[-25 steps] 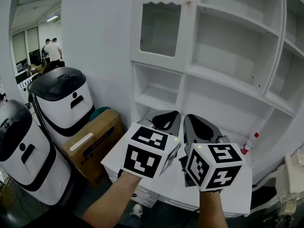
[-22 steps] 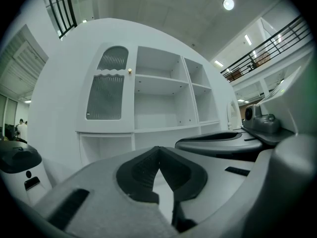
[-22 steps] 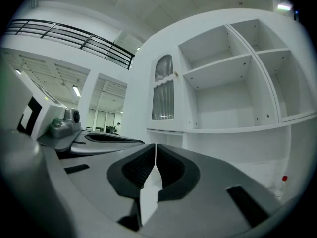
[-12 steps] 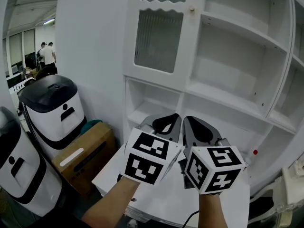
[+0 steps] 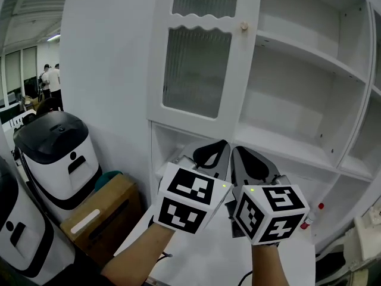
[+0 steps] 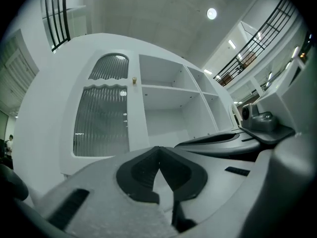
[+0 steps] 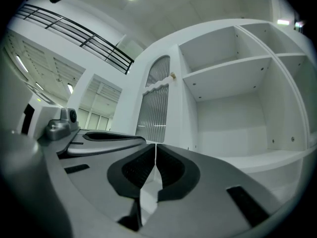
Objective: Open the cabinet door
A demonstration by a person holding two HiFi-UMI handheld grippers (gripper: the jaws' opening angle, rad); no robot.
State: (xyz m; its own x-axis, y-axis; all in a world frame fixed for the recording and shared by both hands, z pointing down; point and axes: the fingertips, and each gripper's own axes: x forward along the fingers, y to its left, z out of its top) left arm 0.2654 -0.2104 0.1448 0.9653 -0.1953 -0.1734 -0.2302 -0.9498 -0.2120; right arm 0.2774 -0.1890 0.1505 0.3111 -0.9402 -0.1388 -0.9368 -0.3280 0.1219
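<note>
Here's the white shelf unit (image 5: 297,49) filling the right side, its boards running level across open compartments, one tier above the next. Below it a white table (image 5: 208,264) juts out toward us. A small red-capped bottle (image 5: 309,213) stands upright at the table's far right corner, close to the shelf unit. Over on the low left, a cardboard box (image 5: 98,216) sits just beside the table, and a white bin with a black lid (image 5: 56,154) stands behind the box.
</note>
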